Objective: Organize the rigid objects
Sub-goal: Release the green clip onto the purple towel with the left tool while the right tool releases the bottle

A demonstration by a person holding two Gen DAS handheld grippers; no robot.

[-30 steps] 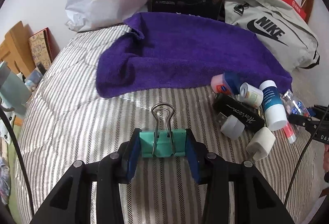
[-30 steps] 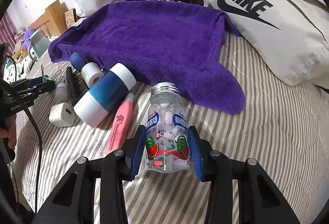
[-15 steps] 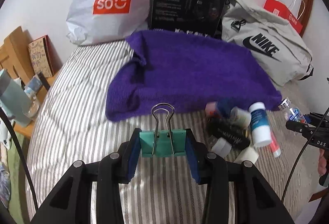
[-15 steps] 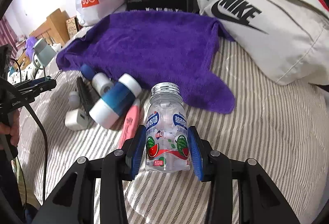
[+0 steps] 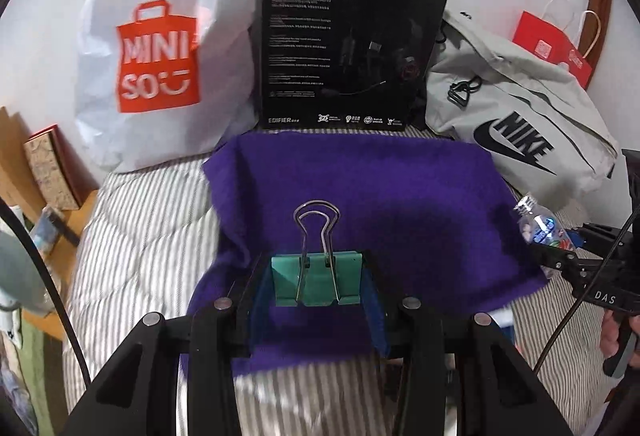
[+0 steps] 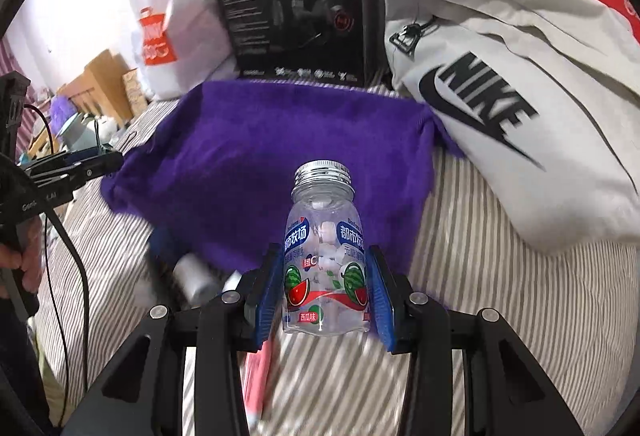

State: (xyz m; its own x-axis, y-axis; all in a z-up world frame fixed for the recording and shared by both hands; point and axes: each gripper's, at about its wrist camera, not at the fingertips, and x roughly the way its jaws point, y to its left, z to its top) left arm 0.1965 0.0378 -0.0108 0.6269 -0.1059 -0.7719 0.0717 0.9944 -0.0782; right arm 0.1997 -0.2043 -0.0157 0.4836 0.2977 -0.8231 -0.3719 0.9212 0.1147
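My left gripper (image 5: 317, 282) is shut on a teal binder clip (image 5: 316, 278) with silver wire handles, held above the near part of the purple towel (image 5: 360, 196). My right gripper (image 6: 325, 288) is shut on a clear candy bottle (image 6: 325, 252) with a silver cap and watermelon label, lifted over the towel's (image 6: 280, 156) near edge. That bottle (image 5: 540, 228) and the right gripper (image 5: 576, 256) show at the right of the left wrist view. The left gripper (image 6: 80, 164) shows at the left of the right wrist view. A pink tube (image 6: 258, 376) and a white cylinder (image 6: 196, 276) lie below on the bed, blurred.
A striped bedcover (image 5: 152, 236) lies under everything. Behind the towel stand a white Miniso bag (image 5: 160, 48), a black headset box (image 5: 352, 48) and a grey Nike bag (image 5: 520, 132), with a red paper bag (image 5: 552, 44) beyond. A wooden shelf (image 5: 44, 176) is at the left bedside.
Both grippers have risen and moved toward the purple towel, carrying the clip and the bottle. The pile of small items has dropped out of the left wrist view.
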